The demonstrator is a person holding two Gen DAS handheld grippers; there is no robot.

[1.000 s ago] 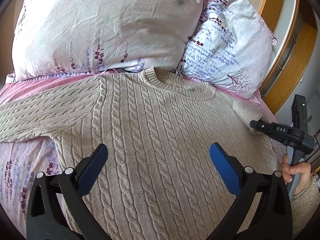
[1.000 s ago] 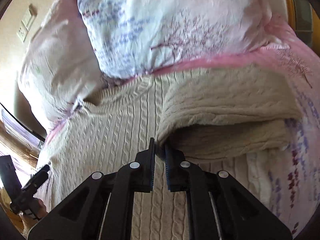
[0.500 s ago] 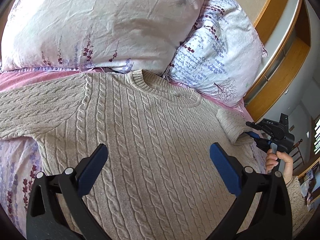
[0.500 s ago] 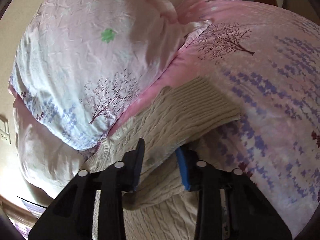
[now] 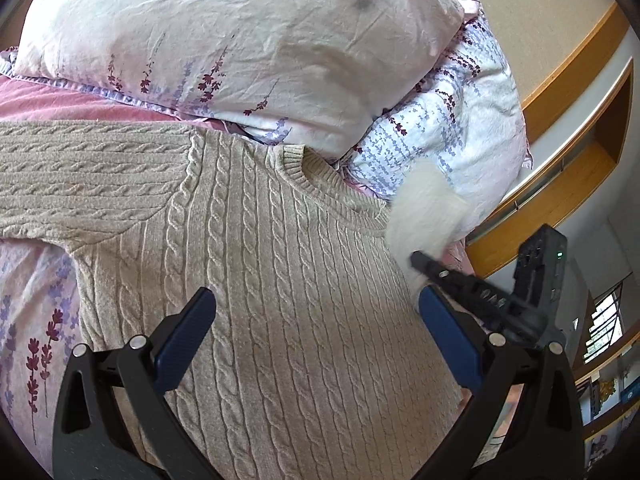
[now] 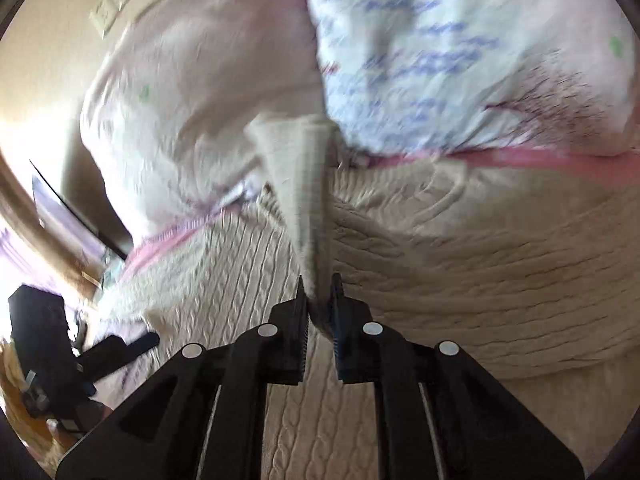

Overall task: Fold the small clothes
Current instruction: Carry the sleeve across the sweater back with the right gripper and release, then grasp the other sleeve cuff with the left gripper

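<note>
Fingers [image 6: 319, 312] of the right gripper pinching the sweater's [image 5: 280, 280] cuff [image 6: 296, 184], left gripper [image 5: 316, 344] spread and empty above its chest; sweater flat by the pillows [image 5: 240, 40] at the bed's head, folding barely begun, other sleeve [image 5: 80, 176] still outstretched.

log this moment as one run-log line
task: fold small clothes | right hand-held gripper: shut on sweater sleeve, lifted | left hand-held gripper: open above sweater | sweater flat on bed, collar at pillows
</note>
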